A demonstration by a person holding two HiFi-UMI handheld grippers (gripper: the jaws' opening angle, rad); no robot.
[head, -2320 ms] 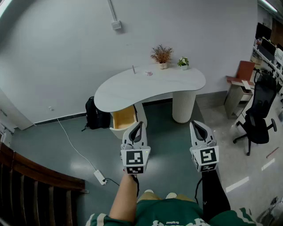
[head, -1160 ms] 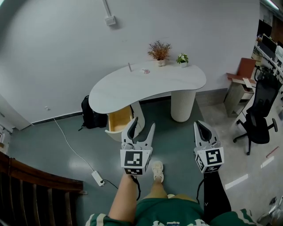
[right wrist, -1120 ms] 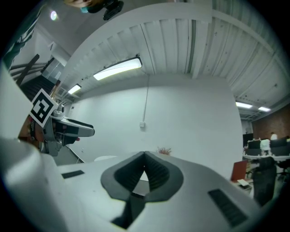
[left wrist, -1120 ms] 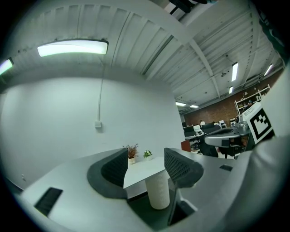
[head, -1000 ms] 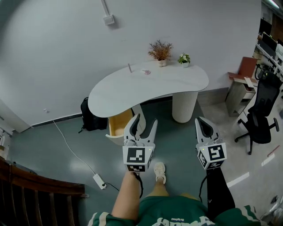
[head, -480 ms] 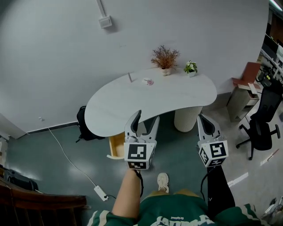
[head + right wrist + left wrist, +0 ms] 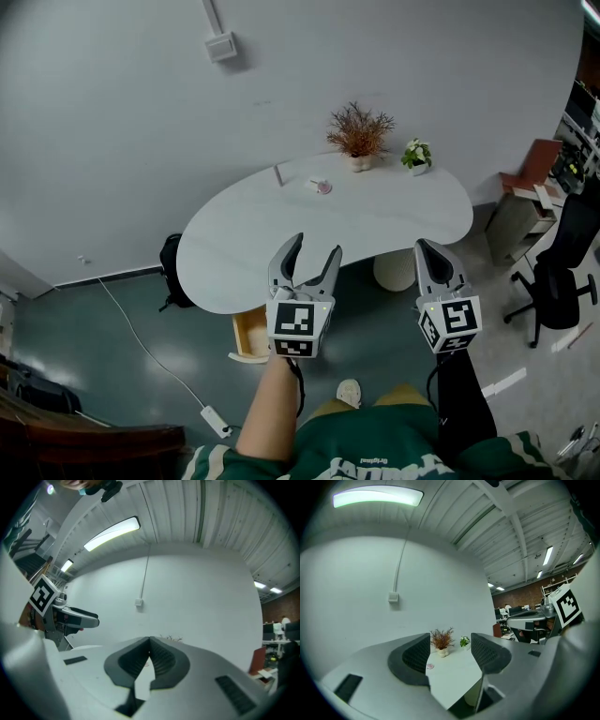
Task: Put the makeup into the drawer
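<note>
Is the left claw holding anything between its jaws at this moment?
No, the left claw stands open, and between its jaws only the far white table shows.

The left gripper and right gripper are now up against the white table, tips over its near edge. The left gripper's jaws, together at first, stand apart, empty. The wooden drawer now shows just left of the left gripper's cube.

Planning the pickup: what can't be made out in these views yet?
Drawer: head view, mostly under the tabletop; inside unseen.
Pink item, thin stick: head view, too small to identify.
Tabletop: right gripper view, mostly blocked by the shut right claw.
</note>
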